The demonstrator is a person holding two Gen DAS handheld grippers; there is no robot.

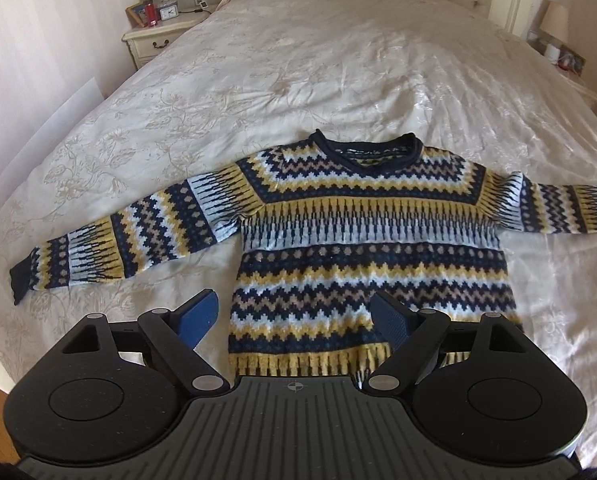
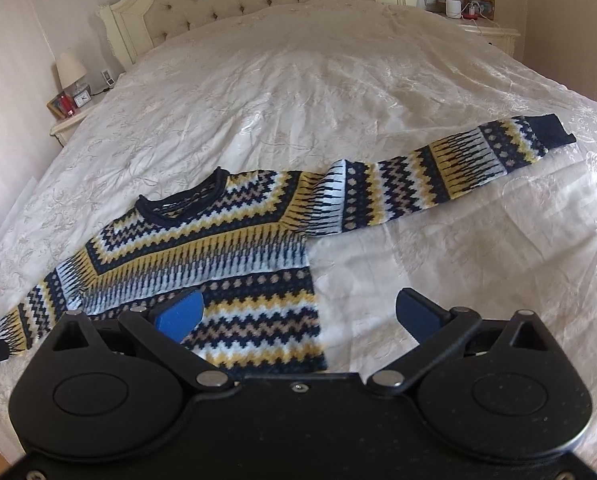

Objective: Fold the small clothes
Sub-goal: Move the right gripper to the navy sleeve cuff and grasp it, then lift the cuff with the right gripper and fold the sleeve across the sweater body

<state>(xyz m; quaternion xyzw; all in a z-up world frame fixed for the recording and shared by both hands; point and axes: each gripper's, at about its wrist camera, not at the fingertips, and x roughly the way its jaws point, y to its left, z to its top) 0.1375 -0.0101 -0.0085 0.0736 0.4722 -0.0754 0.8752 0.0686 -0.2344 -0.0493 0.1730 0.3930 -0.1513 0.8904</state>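
On bed (image 1: 338,60), sweater (image 1: 362,248) flat, sleeves spread. Left gripper (image 1: 294,316) and right gripper (image 2: 298,316) hover near hem, fingers spread wide, empty. Likely first: pinch one cuff, fold sleeve across chest, keeping it flat.

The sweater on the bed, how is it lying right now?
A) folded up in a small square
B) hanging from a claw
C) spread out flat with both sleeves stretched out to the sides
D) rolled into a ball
C: the sweater lies flat on the bed cover, one sleeve reaching out on one side and the other sleeve on the opposite side, and neither claw grips it.
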